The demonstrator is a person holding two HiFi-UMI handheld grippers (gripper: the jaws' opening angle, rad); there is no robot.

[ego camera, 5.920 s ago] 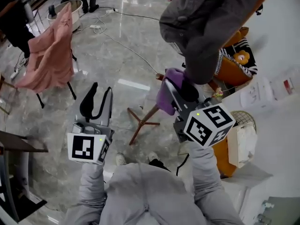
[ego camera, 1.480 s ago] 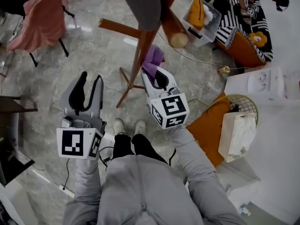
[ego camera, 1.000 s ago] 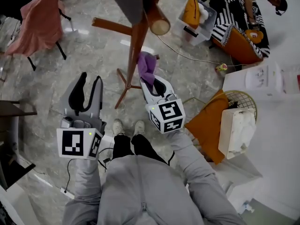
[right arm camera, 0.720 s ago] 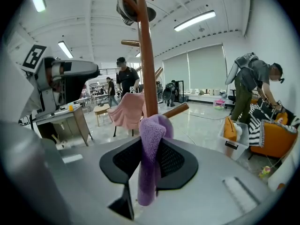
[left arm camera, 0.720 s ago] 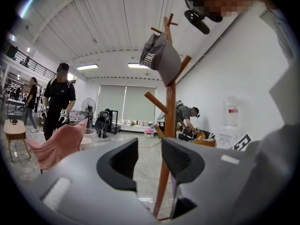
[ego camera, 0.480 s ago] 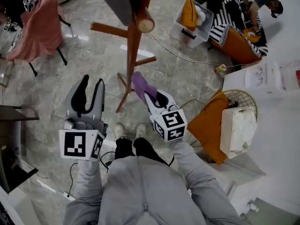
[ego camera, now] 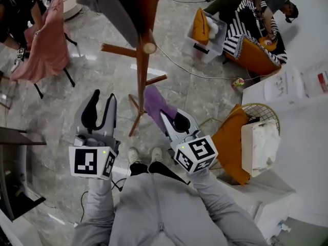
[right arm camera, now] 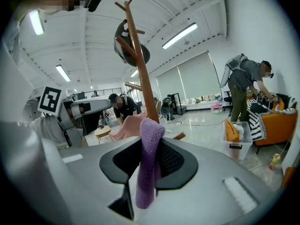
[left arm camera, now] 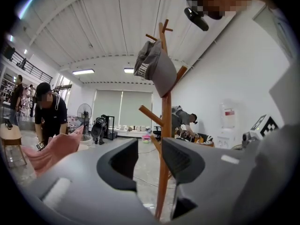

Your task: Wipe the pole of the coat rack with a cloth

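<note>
The wooden coat rack pole (ego camera: 141,76) stands on splayed feet just ahead of me, with a grey garment (ego camera: 110,4) hung at its top. My right gripper (ego camera: 171,116) is shut on a purple cloth (ego camera: 155,103), which stands up from the jaws right beside the pole's lower part; I cannot tell if they touch. In the right gripper view the cloth (right arm camera: 149,163) hangs between the jaws of the gripper (right arm camera: 151,146), with the pole (right arm camera: 140,55) rising behind it. My left gripper (ego camera: 102,97) is open and empty, left of the pole. In its own view the gripper (left arm camera: 150,151) frames the pole (left arm camera: 165,125).
A pink garment (ego camera: 46,45) hangs on a stand at the left. An orange cushion (ego camera: 228,137), a wire basket (ego camera: 261,132) and white furniture are at the right. A plastic bin (ego camera: 205,32) and a person bending by a striped chair (ego camera: 256,24) are at the back right.
My right gripper has drawn the purple cloth down along the pole and back toward me, from high on the pole to its lower part. The left gripper has barely moved.
</note>
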